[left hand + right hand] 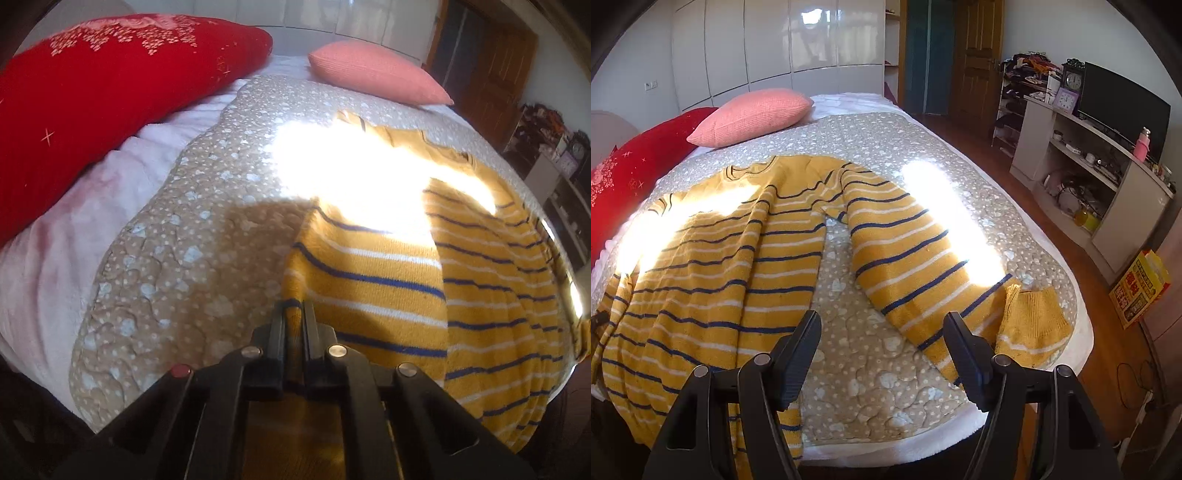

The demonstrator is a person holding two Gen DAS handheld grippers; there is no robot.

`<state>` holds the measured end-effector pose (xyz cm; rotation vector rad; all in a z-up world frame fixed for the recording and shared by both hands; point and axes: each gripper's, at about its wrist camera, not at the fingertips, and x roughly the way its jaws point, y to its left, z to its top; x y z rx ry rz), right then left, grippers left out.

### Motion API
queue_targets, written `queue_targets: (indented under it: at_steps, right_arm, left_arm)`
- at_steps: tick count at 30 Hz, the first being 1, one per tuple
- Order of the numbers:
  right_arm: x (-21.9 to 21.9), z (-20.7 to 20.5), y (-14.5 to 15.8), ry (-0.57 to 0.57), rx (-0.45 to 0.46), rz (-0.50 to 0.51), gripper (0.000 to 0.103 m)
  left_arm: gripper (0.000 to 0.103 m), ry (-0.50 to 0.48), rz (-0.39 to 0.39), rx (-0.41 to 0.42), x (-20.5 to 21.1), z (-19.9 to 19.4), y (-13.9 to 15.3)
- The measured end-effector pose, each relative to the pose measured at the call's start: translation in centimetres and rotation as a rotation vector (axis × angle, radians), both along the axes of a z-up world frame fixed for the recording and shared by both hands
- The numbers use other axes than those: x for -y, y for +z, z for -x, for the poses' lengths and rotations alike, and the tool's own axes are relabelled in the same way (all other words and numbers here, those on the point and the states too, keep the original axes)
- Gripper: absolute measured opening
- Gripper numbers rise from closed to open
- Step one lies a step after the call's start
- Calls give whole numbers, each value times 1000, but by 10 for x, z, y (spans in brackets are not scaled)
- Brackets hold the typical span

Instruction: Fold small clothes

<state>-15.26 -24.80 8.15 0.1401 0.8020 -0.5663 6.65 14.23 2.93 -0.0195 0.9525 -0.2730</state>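
Observation:
A yellow sweater (738, 240) with navy and white stripes lies spread on the bed, neck toward the pillows. Its right sleeve (908, 258) runs toward the bed's near right corner and ends in a plain yellow cuff (1032, 321). My right gripper (882, 325) is open and empty, above the quilt between the sweater's body and that sleeve. In the left wrist view my left gripper (294, 306) is shut on the sweater's (369, 277) left edge near the hem. Bright sun washes out part of the sweater in both views.
The bed carries a beige dotted quilt (871, 369). A red pillow (92, 92) and a pink pillow (753, 114) lie at the head. A white TV stand (1089, 177) and a yellow box (1139, 288) stand to the right on the wooden floor.

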Motion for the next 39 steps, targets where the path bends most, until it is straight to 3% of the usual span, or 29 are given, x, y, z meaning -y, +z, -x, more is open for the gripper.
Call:
queue_targets:
  at_steps: [4, 6, 8, 10, 13, 16, 20, 25, 32, 35, 39]
  right_arm:
    - [-10, -8, 2, 21, -6, 27, 72]
    - [-15, -15, 0, 34, -13, 25, 72]
    - [-19, -22, -2, 45, -15, 18, 72]
    - [-21, -25, -3, 52, -10, 4, 72]
    - [-19, -27, -4, 60, -4, -11, 73]
    - [-5, -20, -6, 38, 1, -33, 75]
    - [32, 8, -13, -32, 62, -199, 75]
    - [68, 50, -30, -61, 216, -482, 77]
    - [99, 70, -69, -138, 329, -709, 77]
    - [109, 72, -73, -152, 386, -739, 77]
    - [113, 71, -59, -149, 368, -644, 75]
  left_arm:
    - [6, 222, -146, 85, -56, -23, 19]
    - [8, 320, -180, 95, -87, -32, 25]
    - [23, 406, -214, 105, -110, -33, 30]
    - [30, 435, -184, 105, -126, -27, 34]
    - [46, 375, -84, 106, -126, -3, 39]
    - [54, 267, -64, 135, -101, 25, 45]
    - [70, 139, 7, 144, -66, 54, 48]
    - [72, 67, 92, 88, -31, 70, 45]
    - [72, 37, 116, 8, 1, 84, 38]
    - [72, 30, 86, 10, 11, 91, 40]
    - [72, 17, 86, -6, 23, 96, 41]
